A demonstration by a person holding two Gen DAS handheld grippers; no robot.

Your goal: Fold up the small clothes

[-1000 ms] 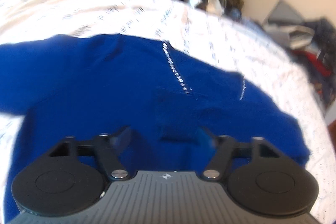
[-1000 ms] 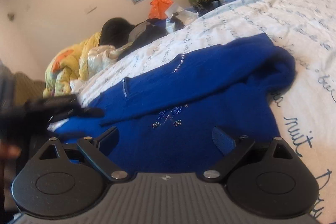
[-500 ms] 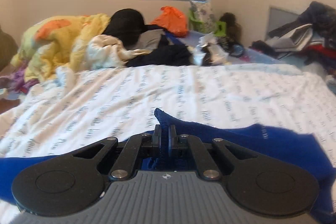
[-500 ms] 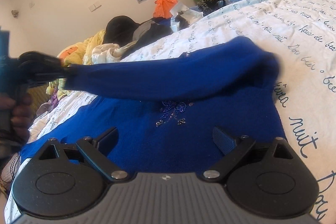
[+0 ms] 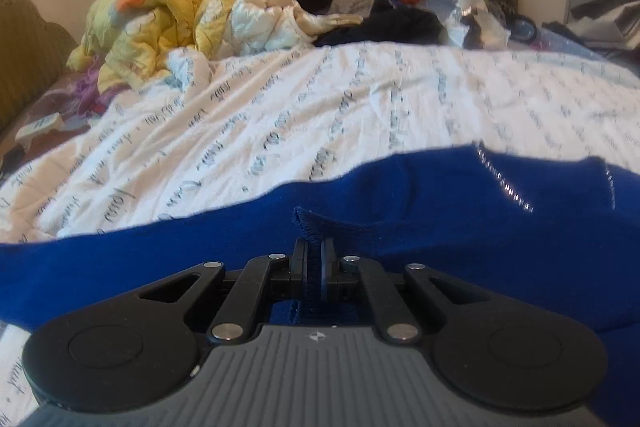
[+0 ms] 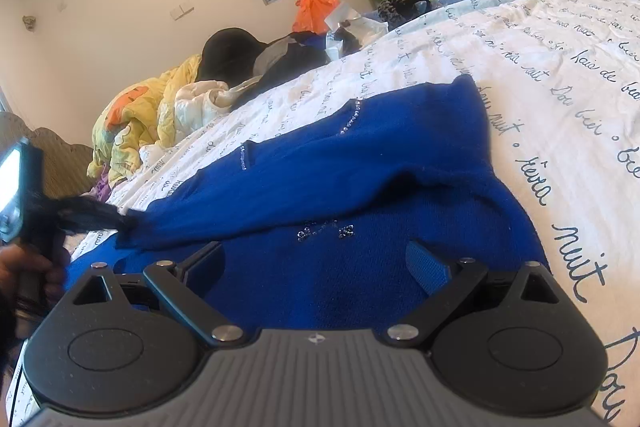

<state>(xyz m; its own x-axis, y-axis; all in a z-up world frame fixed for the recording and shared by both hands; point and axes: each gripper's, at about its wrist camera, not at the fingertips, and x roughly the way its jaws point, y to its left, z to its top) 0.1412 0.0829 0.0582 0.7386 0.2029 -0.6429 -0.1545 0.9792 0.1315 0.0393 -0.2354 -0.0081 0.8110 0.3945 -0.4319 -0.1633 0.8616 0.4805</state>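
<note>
Left wrist view: left gripper [image 5: 314, 259] pinched closed on blue sweater [image 5: 440, 219] cuff.
Right wrist view: right gripper [image 6: 316, 267] jaws spread wide, holding nothing, above the sweater.

1. A sweater [image 6: 360, 167] lies on the bedsheet [image 6: 560, 39] directly ahead of my right gripper [image 6: 316, 263].
2. Its sleeve [image 6: 260, 203] stretches left to my left gripper [image 5: 314, 255], which pinches the cuff.
3. A quilt [image 5: 160, 7] is heaped beyond the sheet, ahead and left.
4. Piled clothes [image 5: 380, 15] sit right of that quilt.
</note>
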